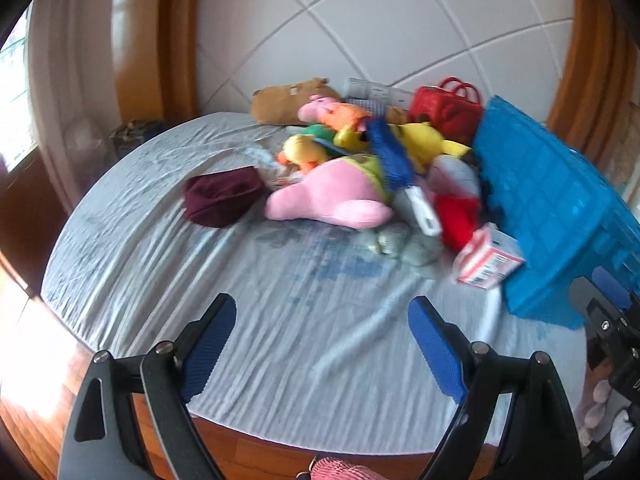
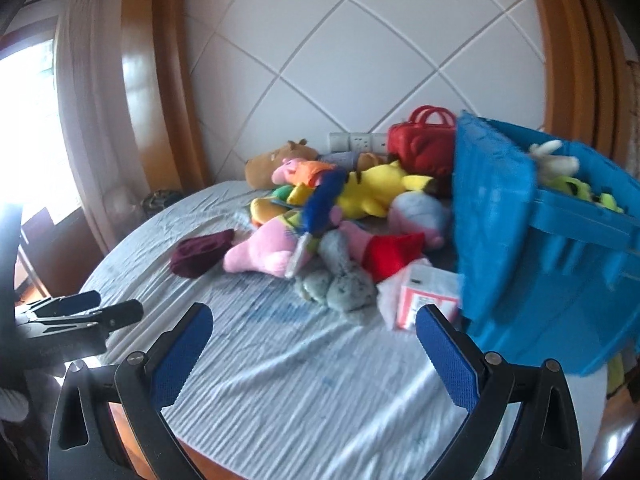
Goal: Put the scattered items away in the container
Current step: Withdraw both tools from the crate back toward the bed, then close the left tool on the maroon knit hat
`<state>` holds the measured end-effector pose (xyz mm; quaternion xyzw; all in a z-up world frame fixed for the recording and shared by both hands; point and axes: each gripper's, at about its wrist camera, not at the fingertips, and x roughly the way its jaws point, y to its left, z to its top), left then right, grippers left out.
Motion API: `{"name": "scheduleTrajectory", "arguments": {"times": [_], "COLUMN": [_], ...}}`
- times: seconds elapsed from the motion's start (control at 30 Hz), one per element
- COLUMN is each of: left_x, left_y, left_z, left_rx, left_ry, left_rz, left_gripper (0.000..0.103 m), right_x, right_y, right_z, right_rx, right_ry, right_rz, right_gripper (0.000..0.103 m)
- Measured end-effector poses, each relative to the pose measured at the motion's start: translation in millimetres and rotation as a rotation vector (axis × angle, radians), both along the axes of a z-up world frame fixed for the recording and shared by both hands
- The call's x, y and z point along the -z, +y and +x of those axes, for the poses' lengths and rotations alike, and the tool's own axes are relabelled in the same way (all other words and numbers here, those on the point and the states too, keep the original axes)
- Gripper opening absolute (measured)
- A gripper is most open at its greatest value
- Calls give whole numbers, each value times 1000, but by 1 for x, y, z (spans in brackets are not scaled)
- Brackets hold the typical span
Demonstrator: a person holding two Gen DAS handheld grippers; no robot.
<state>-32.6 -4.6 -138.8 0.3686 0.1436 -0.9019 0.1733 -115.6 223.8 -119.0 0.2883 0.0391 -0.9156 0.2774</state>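
1. Meanwhile, I hold both claws, left claw [image 1: 322, 344] and right claw [image 2: 314, 354], with jaws apart and empty over the bed's [image 1: 160, 264] near edge, seemingly lining up a first pick.
2. One blue crate [image 2: 520, 264] stands at the bed's right edge, a few toys already inside; roughly a dozen toys, one maroon hat [image 1: 222, 196] and one red bag [image 2: 420, 148] lie heaped beside it.

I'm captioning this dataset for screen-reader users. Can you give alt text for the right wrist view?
The open right gripper points over a bed at a heap of plush toys beside a blue crate already holding a few toys. A maroon cloth lies left of the heap.
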Motion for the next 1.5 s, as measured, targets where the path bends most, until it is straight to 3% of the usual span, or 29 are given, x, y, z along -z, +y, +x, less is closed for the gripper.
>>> {"name": "scheduleTrajectory", "arguments": {"times": [0.43,0.73,1.03,1.27,1.5], "left_x": [8,37,71,116,158], "left_y": [-87,-143,-201,-245,-249], "left_z": [-59,-79,-137,-188,-228], "left_rx": [-179,-240,-87,58,122], "left_ry": [-78,-152,-204,-292,-334], "left_rz": [-36,15,31,54,86], "left_gripper": [89,89,89,89,89], "right_x": [20,40,56,81,103], "right_y": [-109,-172,-225,-283,-315], "right_z": [-98,-133,-156,-179,-212], "right_rx": [-242,-324,-206,-100,-61], "right_ry": [-96,-162,-203,-253,-289], "right_rz": [-36,10,40,57,95], "right_gripper": [103,103,103,103,103]}}
